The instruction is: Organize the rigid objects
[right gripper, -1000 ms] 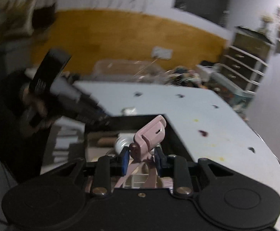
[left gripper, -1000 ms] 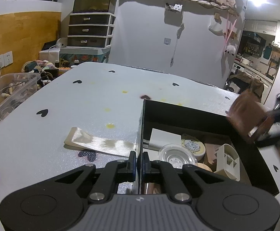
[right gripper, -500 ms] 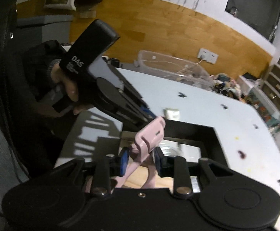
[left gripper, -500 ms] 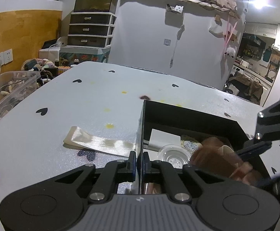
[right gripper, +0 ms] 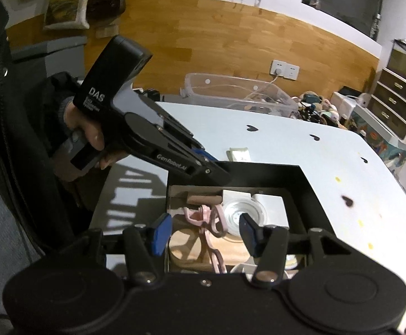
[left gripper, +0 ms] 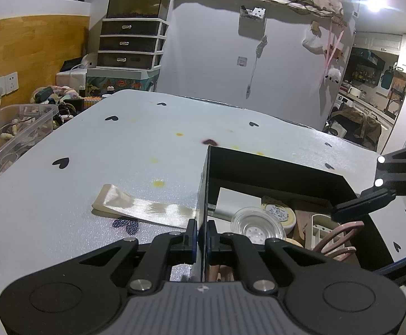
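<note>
Hovering over the black box [right gripper: 300,178], my right gripper [right gripper: 205,230] had just been opening, its blue pads standing apart with nothing pressed between them; the pink clip [right gripper: 211,220] lay loose below, inside the box, resting against the clear round dish [right gripper: 243,213] and above the wooden piece [right gripper: 183,244]. In the left wrist view the same clip [left gripper: 339,236] showed beside the white plastic holder [left gripper: 318,224], near the right wall of the box [left gripper: 272,170].

My left gripper [left gripper: 202,236] was clenched on the box's left wall, both pads pinching the thin edge and steadying it on the counter [left gripper: 119,150]. The hand [right gripper: 91,131] holding that tool showed in the right wrist view.

I judged the step in hand to be the release of the clip into the box. To do it well, I would have let the jaws spread fully before lifting, so that neither pad caught a loop of the clip and dragged it back out. Lifting straight up, clear of the rim, seemed wise, as the box was crowded and a sideways pull could knock the dish. The left grip should stay firm until the right one was clear. A satin ribbon [left gripper: 144,209] lay outside on the counter, touching the box's wall.
</note>
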Motion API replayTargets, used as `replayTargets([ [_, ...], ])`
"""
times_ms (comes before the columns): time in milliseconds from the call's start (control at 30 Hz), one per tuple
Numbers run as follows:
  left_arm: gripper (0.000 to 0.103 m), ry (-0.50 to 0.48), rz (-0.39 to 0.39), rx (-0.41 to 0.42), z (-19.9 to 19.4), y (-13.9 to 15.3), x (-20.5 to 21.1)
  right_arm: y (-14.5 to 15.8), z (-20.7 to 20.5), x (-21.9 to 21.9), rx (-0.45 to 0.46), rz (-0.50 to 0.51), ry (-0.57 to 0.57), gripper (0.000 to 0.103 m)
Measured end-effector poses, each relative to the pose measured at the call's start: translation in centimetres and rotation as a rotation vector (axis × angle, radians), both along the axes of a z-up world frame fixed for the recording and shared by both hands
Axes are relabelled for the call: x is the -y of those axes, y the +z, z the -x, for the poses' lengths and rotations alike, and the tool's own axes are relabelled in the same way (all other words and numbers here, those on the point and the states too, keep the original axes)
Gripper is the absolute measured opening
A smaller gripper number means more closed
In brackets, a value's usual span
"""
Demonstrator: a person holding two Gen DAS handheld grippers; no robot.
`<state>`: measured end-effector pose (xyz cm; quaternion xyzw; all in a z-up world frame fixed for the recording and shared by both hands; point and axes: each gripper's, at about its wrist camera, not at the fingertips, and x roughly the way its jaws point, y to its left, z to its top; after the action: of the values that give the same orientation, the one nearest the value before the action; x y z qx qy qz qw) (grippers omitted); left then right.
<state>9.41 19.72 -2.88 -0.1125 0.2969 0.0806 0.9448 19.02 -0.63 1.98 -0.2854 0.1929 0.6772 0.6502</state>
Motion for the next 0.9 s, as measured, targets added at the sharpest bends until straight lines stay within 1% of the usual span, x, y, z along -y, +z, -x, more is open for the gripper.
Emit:
replayTargets([
  [167,0.005,0.0,0.0,0.0,0.0,0.0,0.0,0.8,-0.2,0.8,-0.041,-0.034,-0.048,0.058],
  [367,0.005,0.0,-0.001,0.0,0.0,0.0,0.0,2.0,-0.2,2.3,-0.06,-0.099,-0.142,0.067],
  [433,0.005,0.0,0.0,0.0,0.0,0.0,0.0,2.3,-0.1,3.0,-0.071,-0.129,-0.187,0.076],
  [467,0.005,0.0,0.0,0.0,0.0,0.0,0.0,2.4,0.0,3.2,-0.079,-0.144,-0.21,0.079],
  [533,0.005,0.0,0.0,0.0,0.0,0.0,0.0,2.5,0.1,3.9,-0.097,-0.172,-0.266,0.089],
  [567,0.005,0.0,0.0,0.0,0.0,0.0,0.0,2.5,0.1,4.2,-0.101,-0.187,-0.29,0.091],
  [667,0.005,-0.001,-0.001,0.001,0.0,0.0,0.0,2.4,0.5,5.1,-0.119,-0.229,-0.357,0.093],
  [733,0.005,-0.002,-0.001,0.001,0.0,0.0,0.0,2.2,1.0,5.6,-0.121,-0.254,-0.406,0.098],
  [900,0.005,-0.006,-0.004,0.002,0.1,0.3,-0.2,1.7,2.0,6.9,-0.136,-0.315,-0.512,0.1],
])
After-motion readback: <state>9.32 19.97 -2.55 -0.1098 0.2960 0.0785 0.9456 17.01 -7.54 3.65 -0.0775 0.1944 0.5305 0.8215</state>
